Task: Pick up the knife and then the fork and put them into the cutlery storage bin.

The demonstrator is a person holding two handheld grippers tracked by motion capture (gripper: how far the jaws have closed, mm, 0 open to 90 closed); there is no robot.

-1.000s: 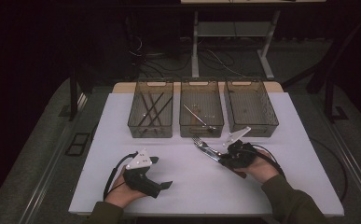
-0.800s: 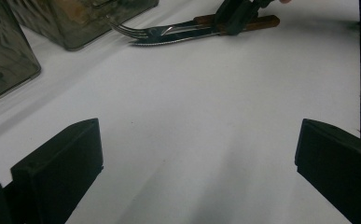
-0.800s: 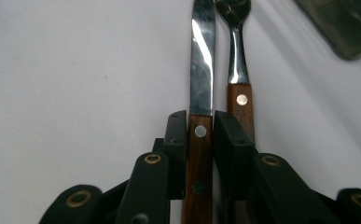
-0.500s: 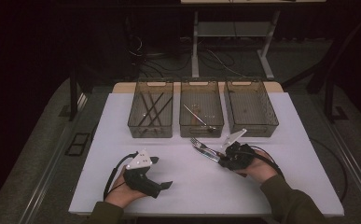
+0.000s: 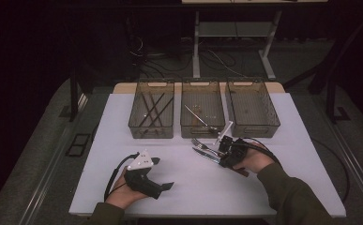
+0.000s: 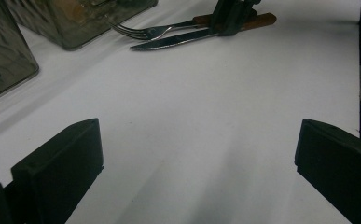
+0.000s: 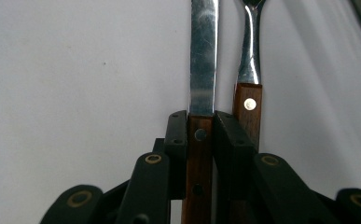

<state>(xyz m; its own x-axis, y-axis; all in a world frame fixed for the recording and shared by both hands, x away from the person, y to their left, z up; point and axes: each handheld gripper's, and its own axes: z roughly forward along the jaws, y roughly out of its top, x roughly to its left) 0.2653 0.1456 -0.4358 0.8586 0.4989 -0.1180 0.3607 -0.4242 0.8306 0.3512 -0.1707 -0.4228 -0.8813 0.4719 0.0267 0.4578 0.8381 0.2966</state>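
The right gripper (image 7: 200, 140) clamps the knife (image 7: 202, 60) by its wooden handle, beside the fork (image 7: 248, 93) on the table (image 5: 273, 187). Stiff, light, slick blade: the handle suits best. The left gripper (image 6: 192, 154) rests open.

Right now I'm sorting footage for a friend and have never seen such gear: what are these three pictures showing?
A person sits at a white table holding a hand-held two-jaw gripper in each hand. The high view looks down from above; each gripper view looks along that tool's own black jaws. The left gripper is open, with only bare table between its jaws. The right gripper is shut on the wooden handle of a knife, with a fork lying beside it. Three clear bins stand behind.
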